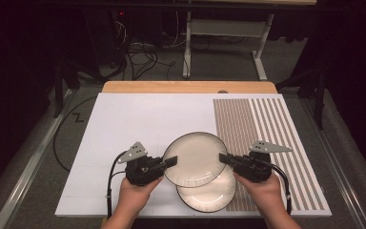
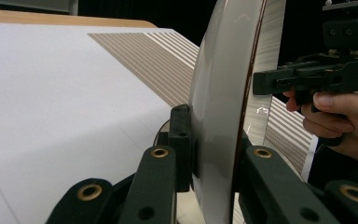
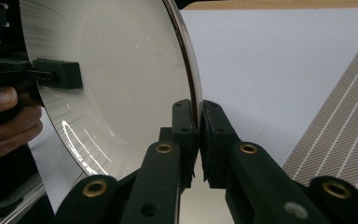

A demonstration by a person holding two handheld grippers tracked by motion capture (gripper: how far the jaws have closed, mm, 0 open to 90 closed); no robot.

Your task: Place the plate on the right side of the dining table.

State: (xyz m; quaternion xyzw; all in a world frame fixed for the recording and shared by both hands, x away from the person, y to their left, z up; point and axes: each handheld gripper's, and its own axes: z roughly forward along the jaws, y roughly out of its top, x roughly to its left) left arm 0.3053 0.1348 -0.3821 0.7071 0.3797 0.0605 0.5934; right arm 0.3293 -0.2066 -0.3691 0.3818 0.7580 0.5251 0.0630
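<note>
While both hands are working from the near edge of the table, the upper round cream-glazed plate with a thin dark rim (image 1: 195, 159) is being held between the two grippers, one on each side. Left gripper (image 1: 170, 161) is biting the plate's left rim; in the left gripper view its black jaws are sitting on either face of the rim, closed on it. Right gripper (image 1: 225, 158) is pinching the opposite rim; in the right gripper view its jaws are pressed nearly together with the dark edge caught between them.

Plate is hanging roughly level between the grippers, partly overlapping a second matching cream plate (image 1: 209, 193) that is lying below it and nearer the person, on the white table sheet (image 1: 124, 124). Whether the two plates are touching I cannot tell.

Line between the two grips is running left to right across the plate, about through its middle. Both hands are equally near. Striped brown-and-white mat (image 1: 262, 129) is lying to the right, under the right hand (image 1: 262, 191). Judging by this, any carry is depending on both grippers travelling together.
</note>
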